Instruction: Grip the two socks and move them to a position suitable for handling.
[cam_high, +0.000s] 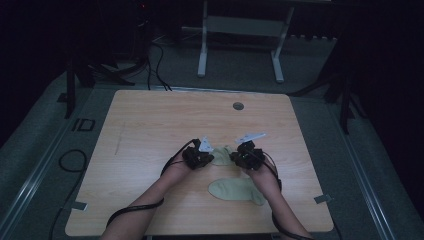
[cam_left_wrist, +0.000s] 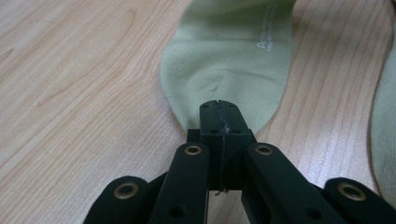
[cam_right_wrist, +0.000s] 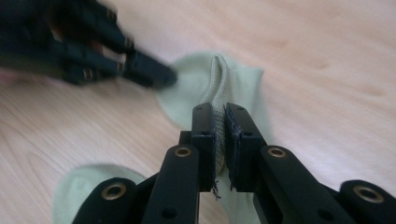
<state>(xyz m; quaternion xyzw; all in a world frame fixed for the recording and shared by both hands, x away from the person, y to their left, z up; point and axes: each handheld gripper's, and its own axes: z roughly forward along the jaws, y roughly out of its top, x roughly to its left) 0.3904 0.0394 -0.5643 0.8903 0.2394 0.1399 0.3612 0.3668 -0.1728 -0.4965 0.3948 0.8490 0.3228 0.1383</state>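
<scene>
On the light wooden tabletop (cam_high: 150, 130), just below the middle of the high view, a person's two hands bring the left gripper (cam_high: 198, 156) and the right gripper (cam_high: 246, 155) close together over a pale green sock (cam_high: 222, 155) that lies between them. A second sock (cam_high: 236, 190) of the same colour lies flat just below, toward the lower centre of the frame, partly under the right forearm.

In the left gripper view the jaws rise from the bottom centre pressed together, with the rounded end of the sock (cam_left_wrist: 229, 60) at their tips; the fabric spreads flat toward the top of the frame (small white lettering shows near its upper right). Whether cloth is actually pinched there cannot be told. The edge of the second sock (cam_left_wrist: 385, 126) runs down the right side.

In the right gripper view the jaws sit at bottom centre, nearly closed, with a ribbed fold of the sock (cam_right_wrist: 219, 93) standing upright between them. The left gripper (cam_right_wrist: 154, 74), blurred, reaches the sock's far edge from the upper left.
</scene>
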